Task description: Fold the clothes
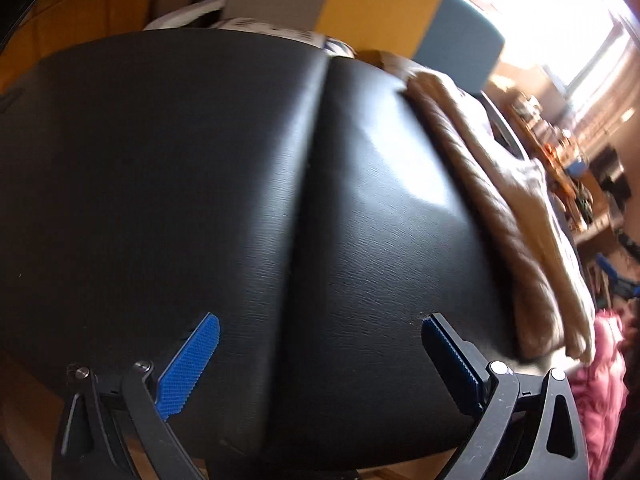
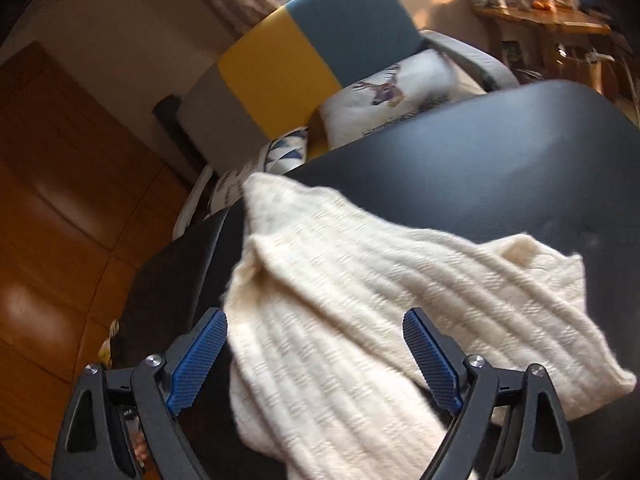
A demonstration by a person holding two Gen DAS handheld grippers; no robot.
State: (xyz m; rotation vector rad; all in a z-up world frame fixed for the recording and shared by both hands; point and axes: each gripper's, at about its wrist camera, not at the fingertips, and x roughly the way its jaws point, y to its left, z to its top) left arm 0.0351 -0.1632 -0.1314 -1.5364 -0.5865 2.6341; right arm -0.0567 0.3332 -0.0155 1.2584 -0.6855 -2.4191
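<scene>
A cream ribbed knit garment (image 2: 360,292) lies partly folded on a black padded surface (image 2: 460,168), one flap turned over itself. My right gripper (image 2: 316,356) hovers just over its near part, open, the fabric showing between the blue pads (image 2: 196,360) with no grip on it. In the left wrist view the same garment (image 1: 500,208) looks tan and lies along the right edge of the black surface (image 1: 180,180). My left gripper (image 1: 320,356) is open over bare black upholstery, left of the garment, with nothing between its fingers.
A grey, yellow and teal chair back (image 2: 304,56) with a deer-print cushion (image 2: 392,92) stands beyond the black surface. A wooden floor (image 2: 60,200) lies to the left. A pink garment (image 1: 604,372) sits low at the right. A cluttered wooden shelf (image 2: 536,12) is far right.
</scene>
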